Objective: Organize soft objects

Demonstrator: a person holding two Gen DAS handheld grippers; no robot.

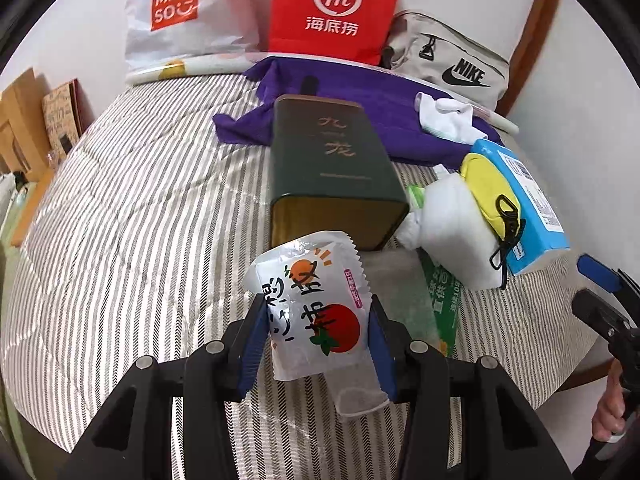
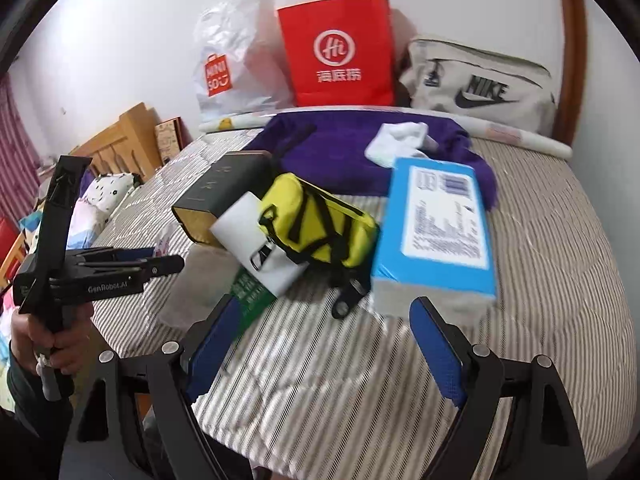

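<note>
In the left wrist view, a snack packet (image 1: 316, 316) is clamped between the fingers of the left gripper (image 1: 316, 344), its long axis pointed forward toward the dark tin (image 1: 332, 168).

In the right wrist view, the right gripper (image 2: 320, 344) is seen wide open and empty; the yellow pouch (image 2: 320, 220) lies just ahead, nearer to this gripper.

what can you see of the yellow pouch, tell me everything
The yellow pouch is a small soft fabric bag with black straps crossing its face and a black clip hanging off its near end. It lies tilted, leaning on the white foam block, with the blue tissue pack close against its other side. Neither gripper touches it.
</note>
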